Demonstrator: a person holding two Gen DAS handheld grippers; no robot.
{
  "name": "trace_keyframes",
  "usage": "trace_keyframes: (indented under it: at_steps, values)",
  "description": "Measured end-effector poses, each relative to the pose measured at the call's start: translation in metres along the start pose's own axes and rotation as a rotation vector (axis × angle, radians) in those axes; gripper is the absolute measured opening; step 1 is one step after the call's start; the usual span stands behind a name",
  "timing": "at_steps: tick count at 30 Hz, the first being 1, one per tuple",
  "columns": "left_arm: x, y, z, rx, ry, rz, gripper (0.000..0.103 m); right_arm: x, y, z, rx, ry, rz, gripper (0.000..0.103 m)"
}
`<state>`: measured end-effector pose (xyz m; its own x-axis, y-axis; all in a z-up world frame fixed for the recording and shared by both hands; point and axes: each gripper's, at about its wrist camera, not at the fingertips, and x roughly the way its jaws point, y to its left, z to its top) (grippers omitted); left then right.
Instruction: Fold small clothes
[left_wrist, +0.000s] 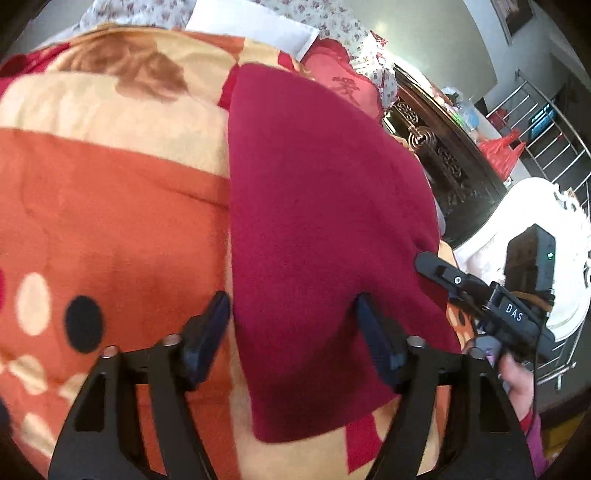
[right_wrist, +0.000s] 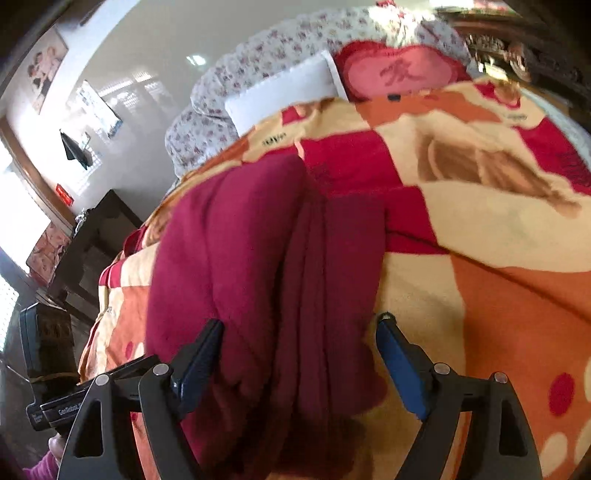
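Observation:
A dark red garment (left_wrist: 317, 221) lies folded lengthwise on an orange, cream and red patterned blanket (left_wrist: 110, 206). My left gripper (left_wrist: 291, 314) is open, its fingers spread over the garment's near left part. The right gripper (left_wrist: 443, 273) shows at the garment's right edge in the left wrist view. In the right wrist view the garment (right_wrist: 236, 266) shows several layered folds. My right gripper (right_wrist: 299, 332) is open, astride the garment's near end. The left gripper's body (right_wrist: 74, 406) shows at the lower left.
A pink heart cushion (right_wrist: 402, 74), a white pillow (right_wrist: 284, 92) and a floral quilt (right_wrist: 258, 48) lie at the bed's head. A dark carved headboard (left_wrist: 443, 147) and a metal rack (left_wrist: 546, 133) stand to the right. A dark cabinet (right_wrist: 99, 236) stands beside the bed.

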<state>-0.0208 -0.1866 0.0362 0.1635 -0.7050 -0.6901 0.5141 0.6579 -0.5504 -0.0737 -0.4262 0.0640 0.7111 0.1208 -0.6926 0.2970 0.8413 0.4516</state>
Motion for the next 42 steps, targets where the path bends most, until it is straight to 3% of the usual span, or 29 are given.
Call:
trace_keyframes:
  at_steps: [3,5,8,10,15,17,20,24,27,31,37,39,40,42]
  values:
    - [0.013,0.001,0.003,-0.018,0.014,-0.021,0.082,0.01,-0.008,-0.002,0.04,0.02,0.076,0.08]
    - [0.017,0.0,0.004,-0.027,0.013,-0.041,0.082,0.009,-0.005,-0.004,0.024,-0.007,0.077,0.057]
    - [0.014,-0.011,0.004,0.001,0.002,-0.032,0.071,0.001,0.005,-0.006,0.006,-0.021,0.072,0.043]
    - [0.003,-0.017,0.004,0.026,-0.015,-0.031,0.05,-0.009,0.013,-0.007,0.002,-0.025,0.095,0.039]
    - [-0.056,-0.018,-0.006,0.066,-0.03,-0.059,0.047,-0.04,0.041,-0.019,-0.036,-0.016,0.166,0.038]
    - [-0.081,-0.016,-0.021,0.074,-0.006,-0.039,0.047,-0.055,0.056,-0.038,-0.042,0.0,0.229,0.038]
    - [-0.105,-0.01,-0.054,0.117,0.035,0.012,0.048,-0.055,0.068,-0.071,-0.042,0.043,0.254,0.04]
    - [-0.093,0.002,-0.095,0.16,0.133,0.155,0.049,-0.033,0.062,-0.104,-0.015,0.169,0.149,0.043]
    - [-0.101,0.001,-0.103,0.157,0.087,0.189,0.053,-0.05,0.065,-0.105,-0.016,0.111,0.133,0.044]
    - [-0.109,-0.011,-0.106,0.194,0.068,0.264,0.055,-0.08,0.086,-0.089,-0.109,0.005,0.077,0.045]
    - [-0.113,-0.015,-0.103,0.225,0.024,0.331,0.055,-0.048,0.116,-0.073,-0.191,0.035,0.062,0.045]
    - [-0.116,-0.014,-0.103,0.221,0.007,0.333,0.055,-0.03,0.119,-0.075,-0.214,0.071,0.021,0.032]
    - [-0.118,-0.013,-0.102,0.219,0.004,0.337,0.055,-0.021,0.12,-0.073,-0.236,0.082,-0.02,0.017]
    - [-0.119,-0.015,-0.1,0.213,-0.002,0.342,0.055,-0.015,0.117,-0.072,-0.284,0.073,-0.09,0.01]
